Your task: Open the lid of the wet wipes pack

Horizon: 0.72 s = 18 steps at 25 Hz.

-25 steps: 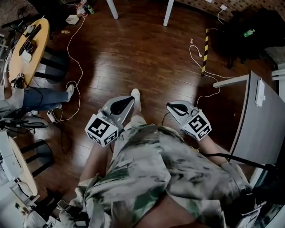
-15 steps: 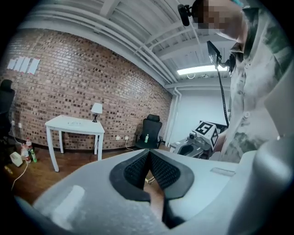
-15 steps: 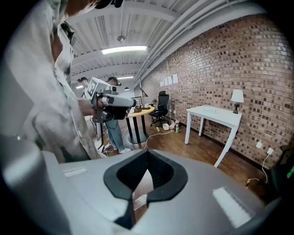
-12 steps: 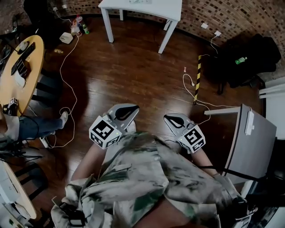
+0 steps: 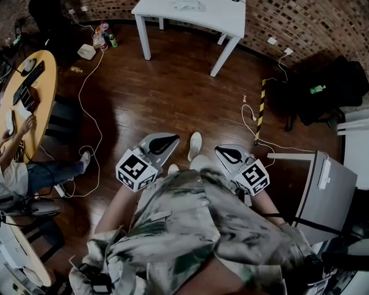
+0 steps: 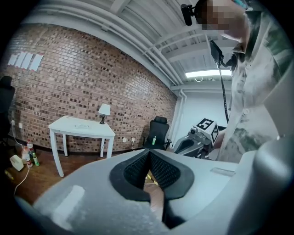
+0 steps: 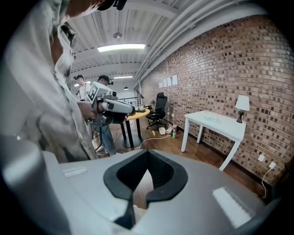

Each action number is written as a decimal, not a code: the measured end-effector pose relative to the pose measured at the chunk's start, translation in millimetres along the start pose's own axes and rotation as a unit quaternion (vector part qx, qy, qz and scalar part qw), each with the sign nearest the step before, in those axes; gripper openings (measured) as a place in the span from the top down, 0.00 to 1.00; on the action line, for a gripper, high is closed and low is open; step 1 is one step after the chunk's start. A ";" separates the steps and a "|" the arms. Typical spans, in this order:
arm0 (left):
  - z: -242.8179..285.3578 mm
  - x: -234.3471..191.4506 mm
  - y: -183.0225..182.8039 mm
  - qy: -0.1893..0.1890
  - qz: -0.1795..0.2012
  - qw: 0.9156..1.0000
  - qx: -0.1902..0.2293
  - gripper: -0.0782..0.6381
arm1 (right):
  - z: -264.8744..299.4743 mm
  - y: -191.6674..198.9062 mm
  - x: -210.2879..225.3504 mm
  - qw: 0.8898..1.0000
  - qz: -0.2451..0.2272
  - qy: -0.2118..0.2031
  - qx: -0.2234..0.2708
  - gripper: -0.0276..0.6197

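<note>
A pale flat pack (image 5: 187, 5) lies on a white table (image 5: 225, 17) at the far edge of the head view; it is too small to make out a lid. The same pack (image 6: 81, 125) shows faintly in the left gripper view, and again as the pack (image 7: 212, 118) in the right gripper view. My left gripper (image 5: 173, 139) and right gripper (image 5: 221, 151) are held in front of my body over the wooden floor, far from the table. Both are shut with their tips touching and nothing between them.
A lamp (image 6: 104, 110) stands on the white table by the brick wall. A round yellow table (image 5: 26, 86) with a seated person is at the left. Cables (image 5: 92, 98) trail over the floor. A black chair (image 5: 323, 86) and a grey cabinet (image 5: 328, 190) are at the right.
The view has swung forward across the floor, bringing the white table and brick wall into sight. Both grippers stayed shut and level in front of my body.
</note>
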<state>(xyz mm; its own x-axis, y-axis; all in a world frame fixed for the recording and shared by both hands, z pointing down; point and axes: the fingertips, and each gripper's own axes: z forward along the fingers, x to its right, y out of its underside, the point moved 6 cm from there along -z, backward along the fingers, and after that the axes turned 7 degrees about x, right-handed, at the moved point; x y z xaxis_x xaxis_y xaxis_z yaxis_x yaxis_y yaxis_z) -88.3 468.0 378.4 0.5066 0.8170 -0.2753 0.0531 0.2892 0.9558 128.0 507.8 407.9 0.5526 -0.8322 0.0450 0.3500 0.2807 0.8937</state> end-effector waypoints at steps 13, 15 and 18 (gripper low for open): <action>83.0 -123.0 -42.7 -0.083 -0.013 0.996 -0.020 0.89 | 103.5 -49.7 174.2 0.996 -0.019 -0.086 0.026 0.95; 107.8 -141.1 -55.7 -0.081 -0.006 0.996 -0.030 0.89 | 112.2 -55.9 203.2 0.995 -0.017 -0.093 0.030 0.95; 144.6 -170.0 -72.3 -0.081 -0.004 0.996 -0.037 0.89 | 122.1 -58.3 252.1 0.996 -0.006 -0.086 0.034 0.95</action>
<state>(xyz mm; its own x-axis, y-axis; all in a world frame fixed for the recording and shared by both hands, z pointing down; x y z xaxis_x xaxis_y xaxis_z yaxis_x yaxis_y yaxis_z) -53.9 236.1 371.0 0.6388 0.7250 -0.2575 -0.0031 0.3371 0.9415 154.6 223.3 421.6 0.4089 -0.9066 0.1044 0.3012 0.2420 0.9223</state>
